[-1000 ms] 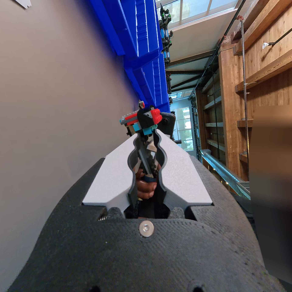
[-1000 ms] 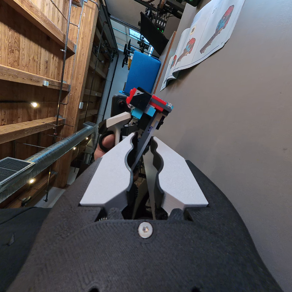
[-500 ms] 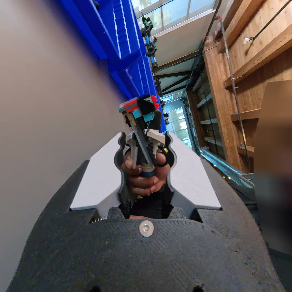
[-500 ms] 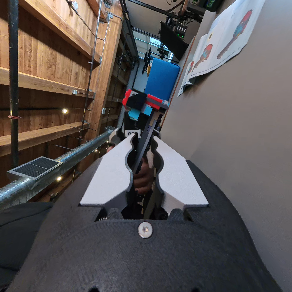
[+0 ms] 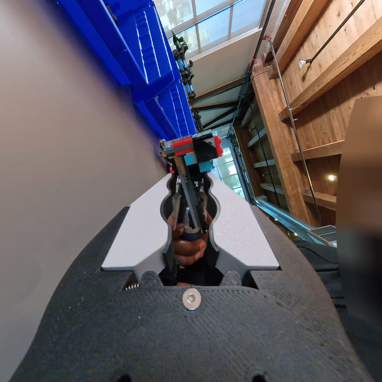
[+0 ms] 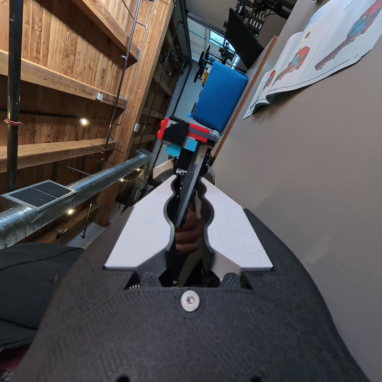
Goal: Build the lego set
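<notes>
The lego model [image 5: 196, 148] has a red, black and teal brick head on a long grey shaft [image 5: 190, 198]. It is held in the air between the two grippers, which face each other. My left gripper [image 5: 189, 176] has its jaws closed in on the model just under the head. My right gripper [image 6: 188, 177] is shut on the shaft [image 6: 189, 190], with the head [image 6: 179, 134] sticking out past its fingertips. In the left wrist view, the hand [image 5: 190, 248] holding the right gripper shows behind the shaft.
The grey table [image 5: 62, 144] runs along one side, with blue bins [image 5: 148, 62] on it. An open instruction booklet [image 6: 320, 51] and a blue padded block [image 6: 221, 93] lie at the far end. Wooden shelves [image 6: 62, 82] and a metal duct [image 6: 82, 190] are behind. Both grippers' tips are close together, under 4 cm apart.
The left gripper opened wide half a second ago and has now closed in on the model again. The right gripper kept its hold on the shaft and tilted slightly.
</notes>
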Available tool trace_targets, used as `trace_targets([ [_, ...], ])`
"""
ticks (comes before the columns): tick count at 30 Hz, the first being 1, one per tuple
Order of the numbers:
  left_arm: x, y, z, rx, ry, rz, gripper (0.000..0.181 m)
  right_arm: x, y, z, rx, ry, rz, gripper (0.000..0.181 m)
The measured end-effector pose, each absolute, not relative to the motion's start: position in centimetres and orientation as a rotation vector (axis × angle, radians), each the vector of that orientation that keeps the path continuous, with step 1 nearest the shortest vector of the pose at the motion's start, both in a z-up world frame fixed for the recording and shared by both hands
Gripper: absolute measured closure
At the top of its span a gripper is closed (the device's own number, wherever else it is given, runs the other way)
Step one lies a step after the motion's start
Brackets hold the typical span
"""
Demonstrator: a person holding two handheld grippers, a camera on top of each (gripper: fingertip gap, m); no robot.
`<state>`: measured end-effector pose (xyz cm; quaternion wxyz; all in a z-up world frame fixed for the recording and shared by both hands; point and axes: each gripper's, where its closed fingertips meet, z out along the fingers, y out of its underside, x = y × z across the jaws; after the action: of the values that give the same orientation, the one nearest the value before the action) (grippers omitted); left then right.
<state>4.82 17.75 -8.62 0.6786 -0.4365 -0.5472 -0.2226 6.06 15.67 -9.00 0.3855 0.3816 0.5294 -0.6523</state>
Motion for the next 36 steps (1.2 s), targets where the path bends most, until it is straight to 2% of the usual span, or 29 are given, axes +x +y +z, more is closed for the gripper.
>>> trace_targets([
  [11, 5.1, 17.4, -8.7, -0.961, -1.178, -0.454, 0.156, 6.7, 15.0, -9.3, 0.943, 1.407, -1.658, 0.167],
  [17, 4.8, 16.6, -8.6, -0.911, -1.131, -0.450, 0.157, 6.6, 15.1, -9.5, 0.934, 1.456, -1.660, 0.140],
  [22, 4.7, 15.5, -8.2, -0.919, -1.115, -0.415, 0.156, 5.3, 16.0, -9.3, 0.954, 1.509, -1.698, 0.128],
  [28, 4.3, 15.0, -7.7, -1.074, -1.085, -0.323, 0.156, 2.8, 17.2, -6.2, 0.867, 1.531, -1.761, 0.118],
  [36, 4.5, 15.1, -7.0, -1.278, -1.042, -0.206, 0.156, 3.5, 15.2, -3.8, 0.748, 1.551, -1.627, 0.111],
])
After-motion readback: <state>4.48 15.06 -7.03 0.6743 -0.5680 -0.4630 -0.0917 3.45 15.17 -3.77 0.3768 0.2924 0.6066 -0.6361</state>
